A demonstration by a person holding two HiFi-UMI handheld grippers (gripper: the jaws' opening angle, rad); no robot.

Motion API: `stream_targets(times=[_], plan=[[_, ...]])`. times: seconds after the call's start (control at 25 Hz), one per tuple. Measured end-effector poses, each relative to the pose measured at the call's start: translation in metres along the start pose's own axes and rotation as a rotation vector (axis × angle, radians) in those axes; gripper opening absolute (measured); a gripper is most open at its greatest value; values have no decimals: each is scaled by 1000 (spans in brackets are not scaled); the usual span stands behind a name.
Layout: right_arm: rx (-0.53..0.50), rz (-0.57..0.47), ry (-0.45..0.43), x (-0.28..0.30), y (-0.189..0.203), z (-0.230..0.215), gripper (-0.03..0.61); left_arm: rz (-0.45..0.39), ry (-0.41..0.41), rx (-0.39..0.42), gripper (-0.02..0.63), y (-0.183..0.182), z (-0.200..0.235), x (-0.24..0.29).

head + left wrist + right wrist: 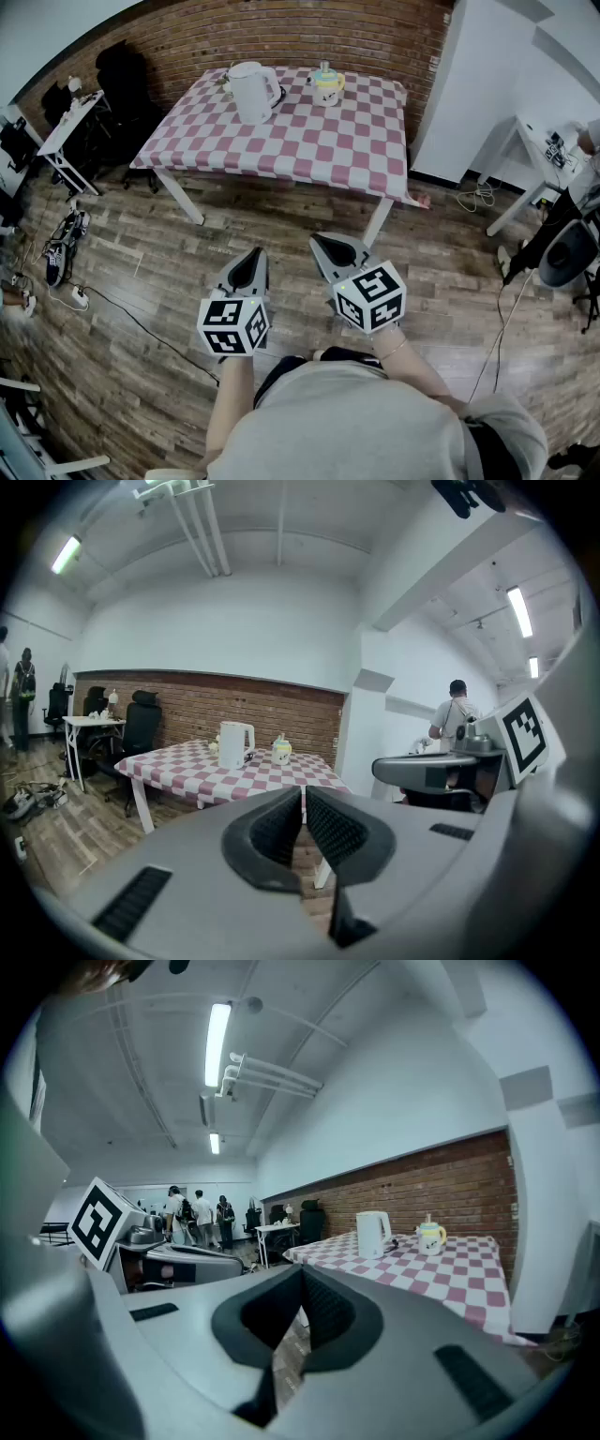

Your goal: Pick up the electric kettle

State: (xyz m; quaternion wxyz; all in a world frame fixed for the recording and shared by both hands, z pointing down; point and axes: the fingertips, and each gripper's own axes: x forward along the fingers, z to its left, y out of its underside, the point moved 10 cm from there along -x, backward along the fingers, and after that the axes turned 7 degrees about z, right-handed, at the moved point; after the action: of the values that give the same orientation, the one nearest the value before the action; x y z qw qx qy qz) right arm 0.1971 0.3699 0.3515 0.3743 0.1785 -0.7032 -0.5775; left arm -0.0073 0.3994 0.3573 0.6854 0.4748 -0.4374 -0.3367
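Note:
A white electric kettle (253, 91) stands upright at the far side of a pink-and-white checked table (309, 141). The same kettle (233, 743) shows far off in the left gripper view, and as the kettle (373, 1234) in the right gripper view. My left gripper (256, 255) and right gripper (323, 246) hover side by side over the wooden floor, well short of the table. Both are shut with nothing between the jaws. The left gripper's jaws (304, 803) and the right gripper's jaws (301, 1290) meet at the tips.
A small yellow lidded cup (326, 86) stands right of the kettle. A black office chair (127, 80) and a white side desk (70, 127) sit left of the table. Shoes and cables (66, 246) lie on the floor at left. Several people (192, 1215) stand far off.

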Motion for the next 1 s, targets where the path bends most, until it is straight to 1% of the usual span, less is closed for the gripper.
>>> stream_targets(times=[0.16,0.28,0.44,0.56,0.64,0.76,0.88,1.0], plan=[[-4,17,-12,4,4,0,5,21,-5,-24,29,5,-1,-1],[-3,32,-22,8,5,1,5,29,-8,-28,29,5,-1,-3],[-3,49,-39,13,8,3,5,27,-8,-41,29,9,0,-4],[7,31,-47,13,10,0,5,10,-20,-47,29,12,0,0],[11,10,-61,11,11,-1,6,3,-23,-44,29,14,0,2],[-16,5,-66,9,10,-5,6,-3,-19,-34,29,11,0,4],[-39,1,-71,10,3,-13,8,-18,-43,-6,30,1,0,8],[-45,7,-71,9,4,-20,8,-34,-62,-2,31,1,-4,9]])
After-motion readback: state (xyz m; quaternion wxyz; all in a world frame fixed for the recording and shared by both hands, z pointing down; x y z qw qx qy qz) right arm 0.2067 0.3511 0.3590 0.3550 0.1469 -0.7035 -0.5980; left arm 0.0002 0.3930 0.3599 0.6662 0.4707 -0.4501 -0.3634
